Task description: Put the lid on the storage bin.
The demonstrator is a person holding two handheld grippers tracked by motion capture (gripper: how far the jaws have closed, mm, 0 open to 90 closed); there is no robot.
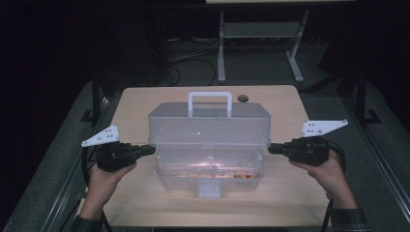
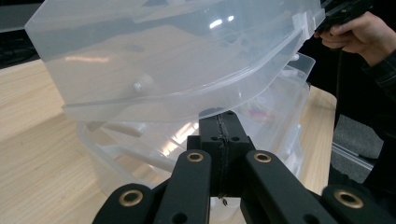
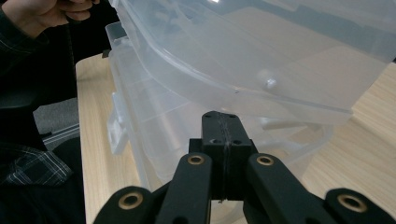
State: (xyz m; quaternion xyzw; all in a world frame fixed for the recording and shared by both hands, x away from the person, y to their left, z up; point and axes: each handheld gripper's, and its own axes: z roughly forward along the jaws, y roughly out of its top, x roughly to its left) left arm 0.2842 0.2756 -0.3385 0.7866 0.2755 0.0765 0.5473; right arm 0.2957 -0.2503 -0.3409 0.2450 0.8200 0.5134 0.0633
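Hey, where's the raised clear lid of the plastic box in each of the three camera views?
High view: the lid sits centre, tilted up over the box base, white handle on top.
Left gripper view: the lid spans the upper frame, above the shut left gripper.
Right gripper view: the lid runs across the top, above the shut right gripper.
Shared landmark: the wooden table.

A: What do the tools look like?
B: Two matte black two-jaw grippers, left (image 1: 149,150) and right (image 1: 273,149), each with brass-ringed pivot holes, small screws and a white three-cornered top plate (image 1: 100,136).
A: Cables? Clothing?
B: A black cable (image 1: 86,166) trails from each; dark plaid sleeve cuffs (image 1: 350,218).
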